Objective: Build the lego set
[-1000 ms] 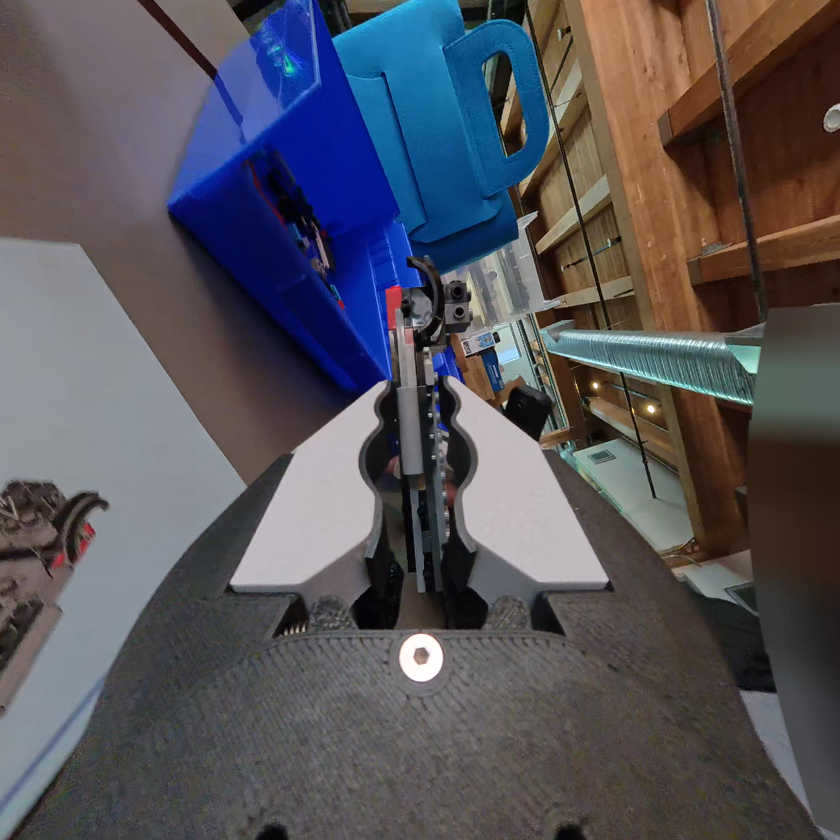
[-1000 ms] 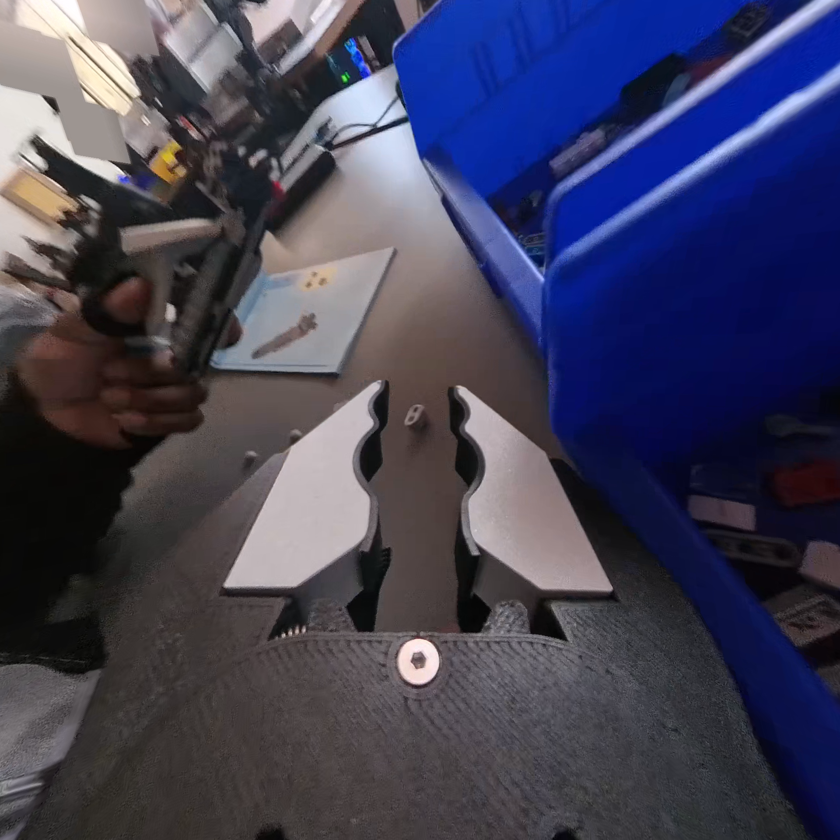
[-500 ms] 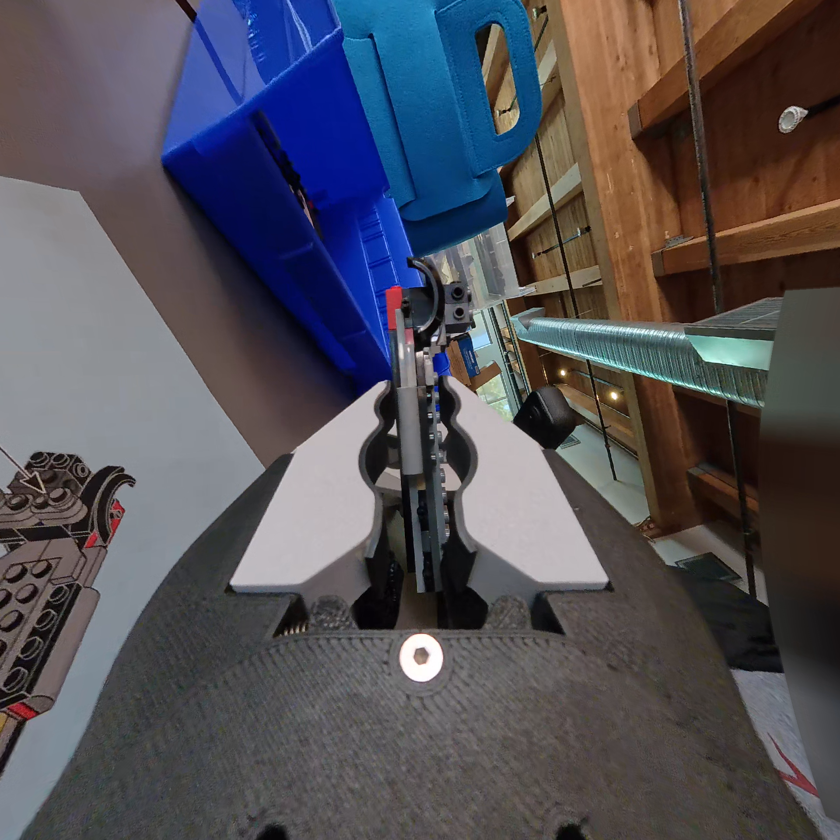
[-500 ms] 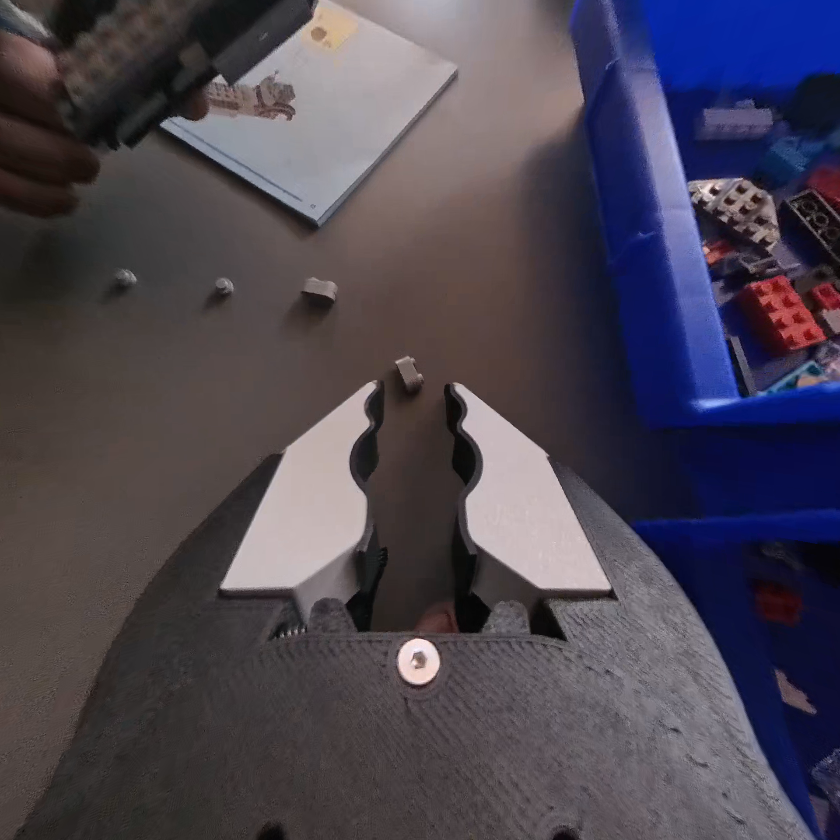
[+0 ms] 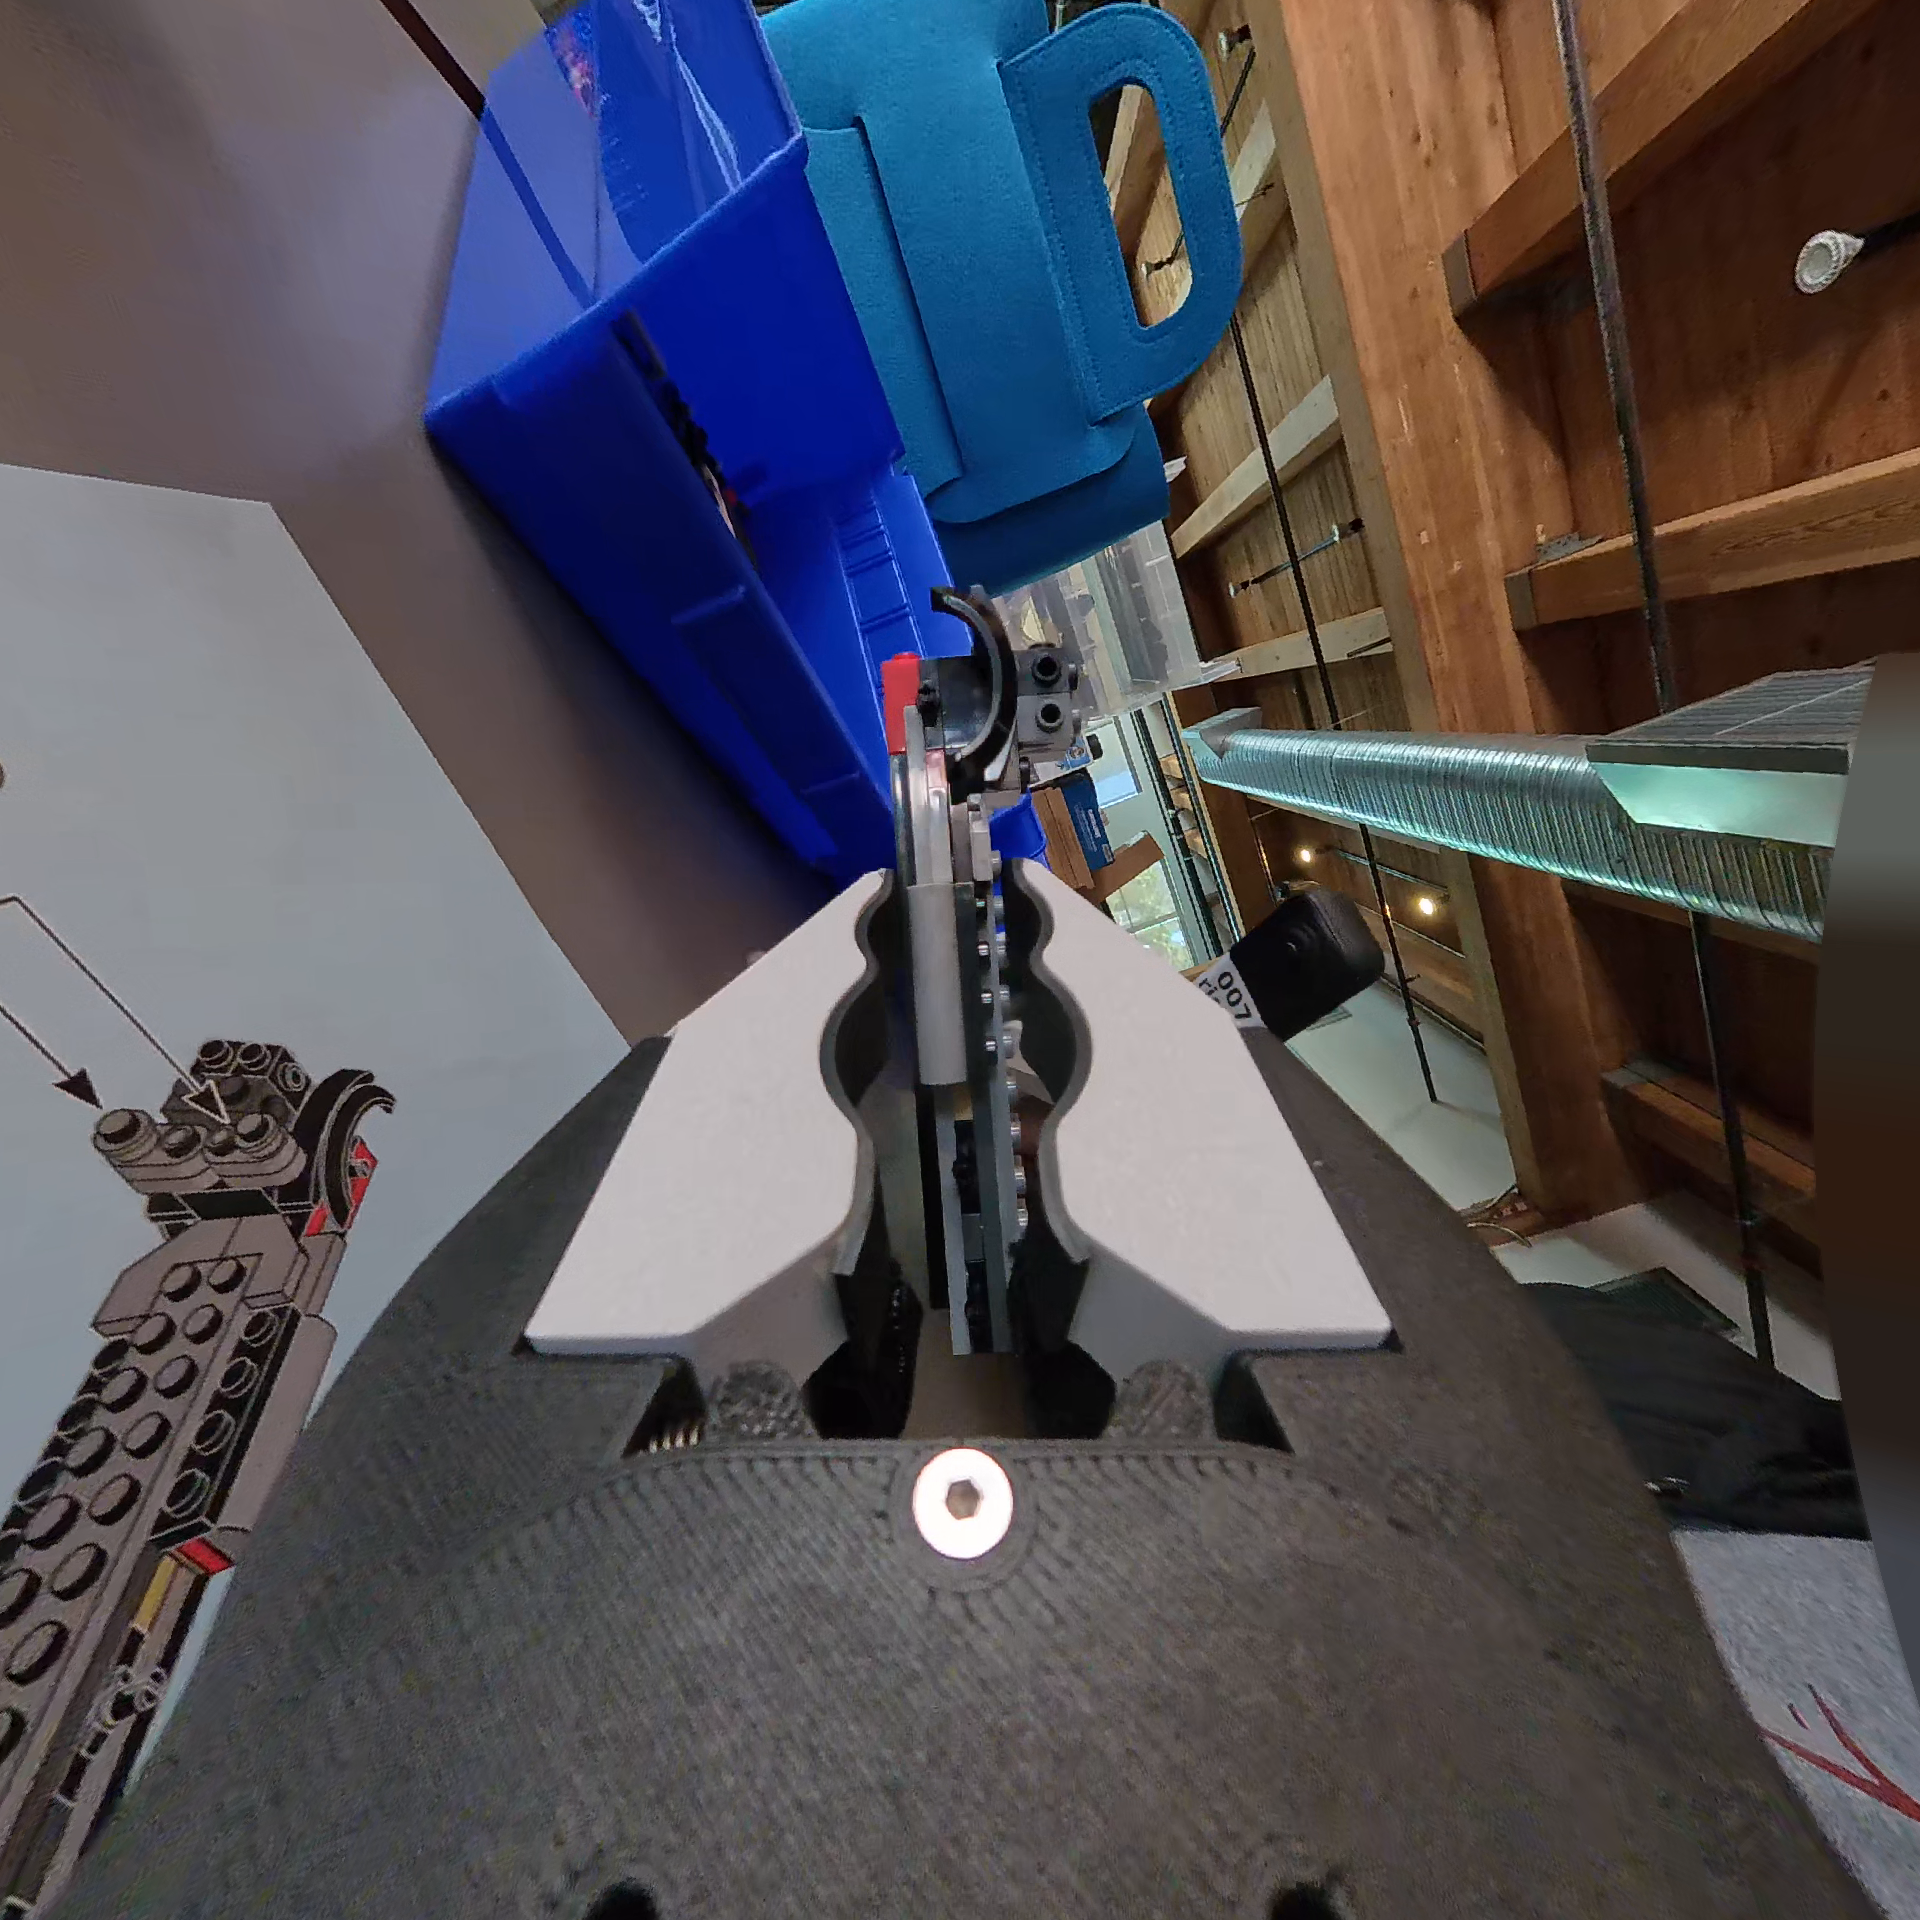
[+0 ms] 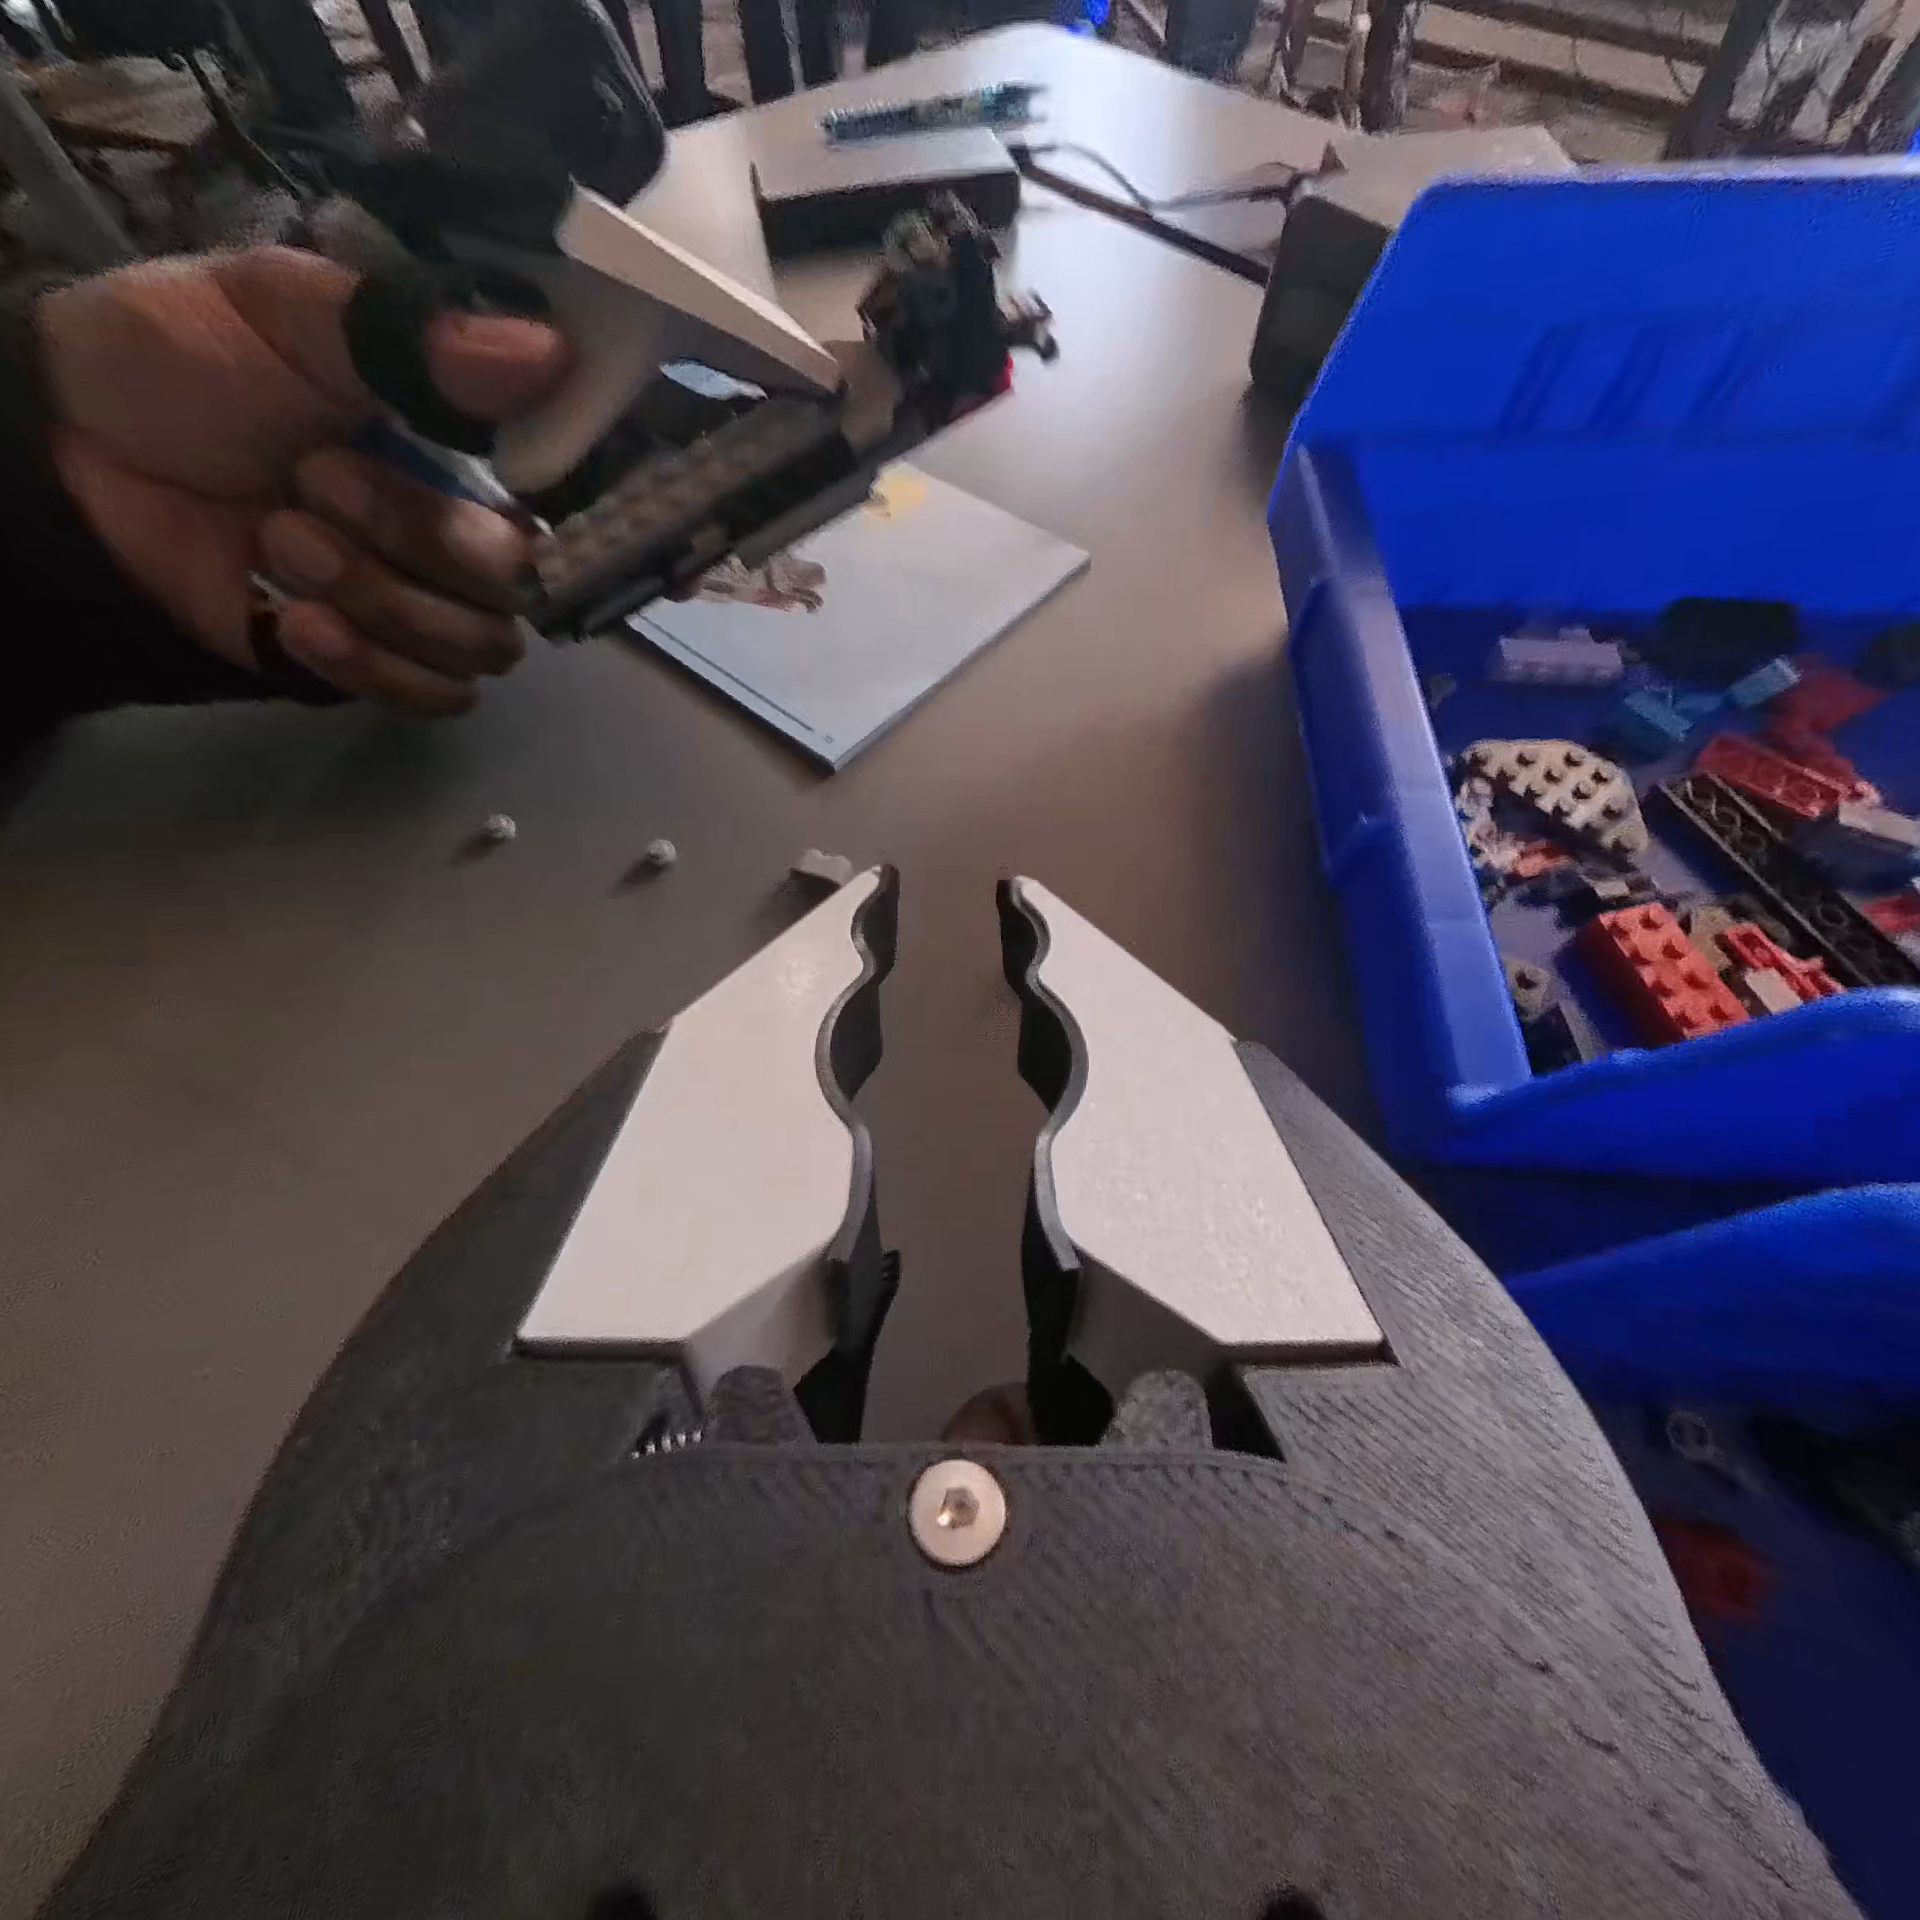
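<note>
Just left of the blue bin (image 6: 1351, 665), the right gripper (image 6: 948, 883) hangs part-open and empty over loose grey pieces (image 6: 821, 864), the left gripper (image 5: 951, 883) clamps the lego model (image 5: 961, 831) aloft, and a skewed pinch risks flicking a tiny piece away.

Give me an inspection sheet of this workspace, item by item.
Surface: dark table, mostly bare.
Job's things: lego model in left gripper; instruction booklet lying flat; blue bin of loose bricks; three small grey pieces on the table.
Clutter: dark boxes at far edge; blue felt bag.
Grippers: left gripper shut on the model; right gripper open, holding nothing.
Cables: one at the far edge.
Surroundings: wooden shelving, metal duct.
</note>
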Action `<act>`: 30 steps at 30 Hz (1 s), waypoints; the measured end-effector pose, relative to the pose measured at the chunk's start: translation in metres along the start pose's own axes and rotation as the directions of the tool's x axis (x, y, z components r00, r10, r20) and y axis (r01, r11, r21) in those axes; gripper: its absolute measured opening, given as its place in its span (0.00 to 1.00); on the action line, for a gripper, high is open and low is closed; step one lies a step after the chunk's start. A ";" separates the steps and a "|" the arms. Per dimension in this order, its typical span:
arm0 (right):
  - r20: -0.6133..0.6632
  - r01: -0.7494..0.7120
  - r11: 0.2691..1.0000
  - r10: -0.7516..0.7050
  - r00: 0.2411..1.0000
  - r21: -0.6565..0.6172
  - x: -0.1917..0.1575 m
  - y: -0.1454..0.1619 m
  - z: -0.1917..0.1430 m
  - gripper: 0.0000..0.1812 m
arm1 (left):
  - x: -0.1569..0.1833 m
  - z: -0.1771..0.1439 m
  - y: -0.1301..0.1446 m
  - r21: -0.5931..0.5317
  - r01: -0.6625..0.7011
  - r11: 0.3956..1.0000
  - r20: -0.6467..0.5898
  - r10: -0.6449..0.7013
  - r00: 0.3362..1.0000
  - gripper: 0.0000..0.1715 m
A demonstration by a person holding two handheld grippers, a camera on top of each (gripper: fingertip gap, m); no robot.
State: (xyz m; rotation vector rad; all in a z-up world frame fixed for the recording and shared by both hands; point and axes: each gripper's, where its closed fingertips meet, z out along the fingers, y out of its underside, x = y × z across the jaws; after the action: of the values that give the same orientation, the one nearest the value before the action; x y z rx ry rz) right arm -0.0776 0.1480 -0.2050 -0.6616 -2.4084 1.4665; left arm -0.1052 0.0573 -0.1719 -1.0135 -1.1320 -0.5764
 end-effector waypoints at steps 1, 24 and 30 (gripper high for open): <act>-0.014 -0.006 1.000 0.005 1.000 -0.024 0.004 0.005 0.000 0.11 | 0.000 0.000 0.000 -0.001 -0.003 1.000 0.002 0.003 1.000 0.11; -0.097 0.111 0.981 -0.127 0.987 -0.157 0.018 0.009 0.045 0.05 | -0.002 -0.002 -0.003 0.006 -0.003 1.000 0.009 0.003 1.000 0.11; -0.049 0.231 0.971 -0.228 0.972 0.058 0.003 -0.017 0.032 0.11 | 0.003 -0.003 -0.007 0.016 0.007 1.000 -0.015 -0.007 1.000 0.11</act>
State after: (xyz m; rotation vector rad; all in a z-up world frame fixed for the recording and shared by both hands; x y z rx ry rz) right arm -0.0984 0.1185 -0.2053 -0.3802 -2.3067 1.4118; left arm -0.1083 0.0516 -0.1664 -0.9902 -1.1260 -0.5782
